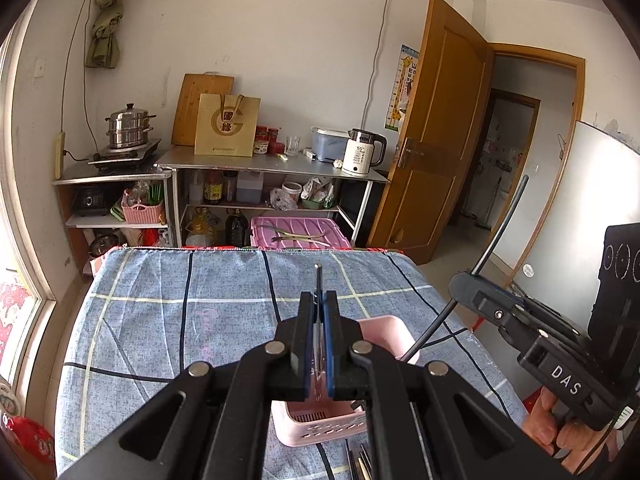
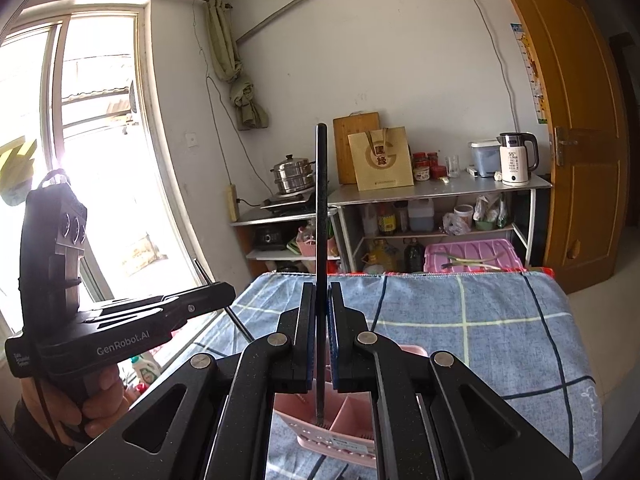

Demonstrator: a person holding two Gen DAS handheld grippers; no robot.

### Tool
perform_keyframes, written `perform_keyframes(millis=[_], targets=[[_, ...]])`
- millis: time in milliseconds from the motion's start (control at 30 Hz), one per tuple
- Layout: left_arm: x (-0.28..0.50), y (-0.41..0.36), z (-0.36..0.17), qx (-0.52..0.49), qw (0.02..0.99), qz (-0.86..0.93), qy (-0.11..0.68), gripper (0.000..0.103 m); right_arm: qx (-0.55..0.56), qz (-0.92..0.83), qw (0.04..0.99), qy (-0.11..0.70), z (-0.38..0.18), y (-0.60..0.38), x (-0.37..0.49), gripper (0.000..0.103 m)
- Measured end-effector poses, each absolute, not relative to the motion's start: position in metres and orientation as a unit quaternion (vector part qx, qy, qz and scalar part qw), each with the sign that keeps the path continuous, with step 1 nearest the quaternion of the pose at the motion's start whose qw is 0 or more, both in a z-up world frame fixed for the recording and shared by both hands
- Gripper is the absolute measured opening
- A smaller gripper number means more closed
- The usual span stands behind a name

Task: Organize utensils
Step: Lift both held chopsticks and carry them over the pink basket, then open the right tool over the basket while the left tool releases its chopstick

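A pink slotted utensil holder stands on the blue checked tablecloth, right under both grippers; it also shows in the right wrist view. My left gripper is shut on a thin metal utensil that stands upright above the holder. My right gripper is shut on a long dark utensil, upright, with its lower end down inside the holder. In the left wrist view the right gripper holds that dark utensil slanting into the holder. Several more utensils lie on the cloth by the near edge.
The table ends at its far edge before metal shelves with a kettle, jars, a steamer pot and a pink bin. A wooden door stands open at right. A window is at left.
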State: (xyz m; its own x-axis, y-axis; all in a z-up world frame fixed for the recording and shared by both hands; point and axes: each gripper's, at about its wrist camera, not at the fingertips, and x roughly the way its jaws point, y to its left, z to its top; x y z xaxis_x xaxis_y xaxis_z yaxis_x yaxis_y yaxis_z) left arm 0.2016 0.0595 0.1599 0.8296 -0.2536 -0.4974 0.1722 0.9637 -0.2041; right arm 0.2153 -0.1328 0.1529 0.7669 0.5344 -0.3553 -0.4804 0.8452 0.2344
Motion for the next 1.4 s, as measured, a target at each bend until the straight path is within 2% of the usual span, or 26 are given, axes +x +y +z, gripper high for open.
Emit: perform_keyframes(millis=[367,433,500,533,833,967,1200,1400], targets=[[0.218,0.066,0.116,-0.09,0.942,-0.105,0.305,0.007,0.065,0.266,0.921,0.277,0.11,-0.129,0.239,0.006],[0.217,0.067,0.116,-0.087,0.944,-0.1,0.303,0.016,0.062,0.263,0.923,0.276,0.111,-0.131,0.237,0.006],[0.212,0.067,0.117,-0.086,0.946,-0.098,0.296,0.035,0.061,0.261,0.924,0.273,0.113,-0.131,0.234,0.014],[0.211,0.068,0.119,-0.086,0.947,-0.097,0.293,0.036,0.061,0.263,0.924,0.271,0.115,-0.133,0.233,0.015],[0.18,0.073,0.136,-0.089,0.959,-0.087,0.253,0.041,0.058,0.261,0.933,0.242,0.129,-0.148,0.206,0.019],[0.166,0.075,0.142,-0.091,0.963,-0.083,0.239,0.042,0.059,0.26,0.934,0.239,0.133,-0.154,0.197,0.026],[0.134,0.069,0.144,-0.08,0.967,-0.092,0.224,0.042,0.064,0.256,0.94,0.216,0.142,-0.173,0.169,0.027],[0.101,0.055,0.125,-0.074,0.963,-0.117,0.232,0.042,0.067,0.243,0.946,0.206,0.134,-0.193,0.134,0.027]])
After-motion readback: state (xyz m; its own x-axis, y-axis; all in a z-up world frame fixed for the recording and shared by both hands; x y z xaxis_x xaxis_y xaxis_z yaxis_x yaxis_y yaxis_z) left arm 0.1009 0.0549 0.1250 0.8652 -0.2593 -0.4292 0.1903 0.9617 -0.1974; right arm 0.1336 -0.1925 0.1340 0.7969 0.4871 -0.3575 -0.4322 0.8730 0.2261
